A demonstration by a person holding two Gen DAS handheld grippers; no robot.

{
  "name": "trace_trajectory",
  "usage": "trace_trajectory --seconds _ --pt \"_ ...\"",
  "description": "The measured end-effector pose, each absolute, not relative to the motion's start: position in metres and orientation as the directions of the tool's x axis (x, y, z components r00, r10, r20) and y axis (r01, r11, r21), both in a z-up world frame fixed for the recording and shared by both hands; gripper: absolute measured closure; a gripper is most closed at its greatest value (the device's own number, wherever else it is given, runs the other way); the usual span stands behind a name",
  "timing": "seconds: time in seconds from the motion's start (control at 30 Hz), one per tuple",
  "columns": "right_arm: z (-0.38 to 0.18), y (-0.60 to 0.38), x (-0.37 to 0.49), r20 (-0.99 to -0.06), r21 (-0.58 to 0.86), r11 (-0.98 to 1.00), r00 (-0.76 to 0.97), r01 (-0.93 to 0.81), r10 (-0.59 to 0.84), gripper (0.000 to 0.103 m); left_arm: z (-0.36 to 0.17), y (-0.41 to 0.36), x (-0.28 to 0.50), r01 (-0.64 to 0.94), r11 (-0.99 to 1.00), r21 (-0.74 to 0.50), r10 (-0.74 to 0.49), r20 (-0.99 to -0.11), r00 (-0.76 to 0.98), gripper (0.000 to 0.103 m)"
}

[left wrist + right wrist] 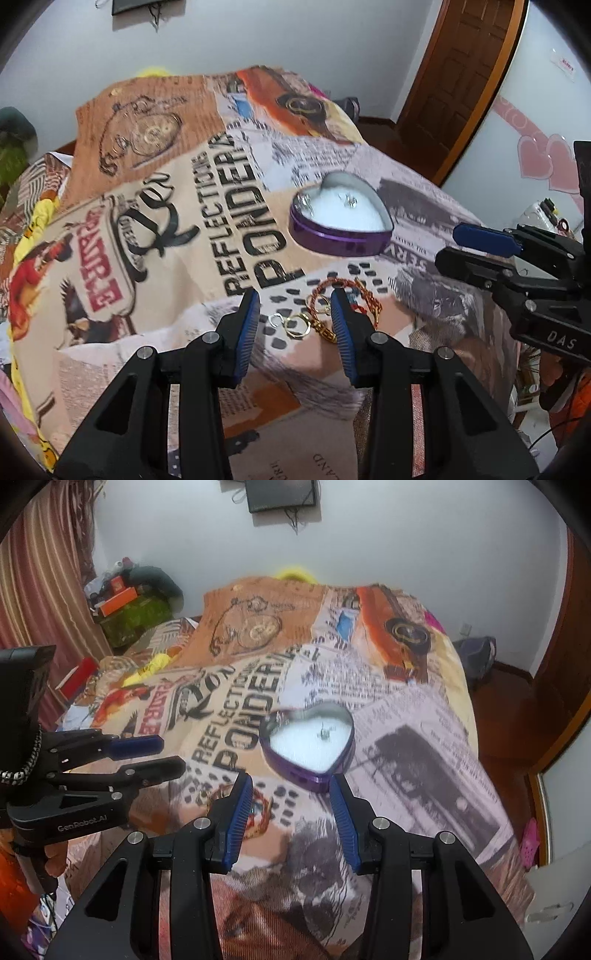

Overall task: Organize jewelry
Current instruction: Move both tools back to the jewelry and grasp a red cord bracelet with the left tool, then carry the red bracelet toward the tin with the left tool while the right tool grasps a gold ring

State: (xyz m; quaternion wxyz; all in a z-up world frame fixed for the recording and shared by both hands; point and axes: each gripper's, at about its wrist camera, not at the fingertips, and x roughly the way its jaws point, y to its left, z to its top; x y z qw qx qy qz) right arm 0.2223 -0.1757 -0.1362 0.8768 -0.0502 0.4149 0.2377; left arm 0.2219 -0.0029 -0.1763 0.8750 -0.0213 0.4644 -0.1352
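A purple heart-shaped tin (338,232) with a white lining lies open on the printed bedspread; a small silver piece (350,201) lies inside. It also shows in the right wrist view (295,770). Gold rings (297,325) and a red-and-gold braided bracelet (325,291) lie on the cloth in front of the tin. My left gripper (294,301) is open and empty, just above the rings and bracelet. My right gripper (291,781) is open and empty, hovering just short of the tin's point. The bracelet (264,812) is partly hidden behind the right gripper's left finger.
The jewelry lies on a bed covered by a newspaper-print spread (166,221). A wooden door (461,74) stands at the right. Clutter and boxes (125,602) sit at the bed's far left by a striped curtain (44,572). The bed edge drops away at the right.
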Motion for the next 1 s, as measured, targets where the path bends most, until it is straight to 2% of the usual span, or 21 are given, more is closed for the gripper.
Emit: trace_trajectory --seconds 0.2,0.27,0.5,0.57,0.7,1.0 --pt "-0.153 -0.182 0.219 -0.781 0.123 0.888 0.509 -0.443 0.362 0.063 -0.193 -0.014 0.234 0.228 0.961 -0.154 -0.254 -0.820 0.514 0.066" --pt "-0.157 -0.186 0.219 -0.786 0.138 0.890 0.499 -0.436 0.366 0.063 -0.198 -0.016 0.240 0.235 0.957 -0.168 -0.266 -0.828 0.494 0.074" --pt "-0.166 -0.193 0.221 -0.796 0.169 0.892 0.475 -0.419 0.375 0.063 -0.218 -0.024 0.255 0.250 0.952 -0.177 -0.275 -0.855 0.441 0.087" --pt "-0.167 -0.194 0.222 -0.797 0.173 0.892 0.472 -0.418 0.376 0.063 -0.220 -0.024 0.255 0.250 0.950 -0.189 -0.286 -0.849 0.444 0.099" --pt "-0.170 -0.193 0.222 -0.801 0.180 0.890 0.463 -0.420 0.381 0.063 -0.218 -0.020 0.255 0.244 0.940 -0.240 -0.329 -0.833 0.445 0.101" --pt "-0.172 -0.186 0.220 -0.805 0.190 0.878 0.443 -0.439 0.395 0.063 -0.184 -0.002 0.233 0.214 0.942 -0.258 -0.334 -0.774 0.538 0.102"
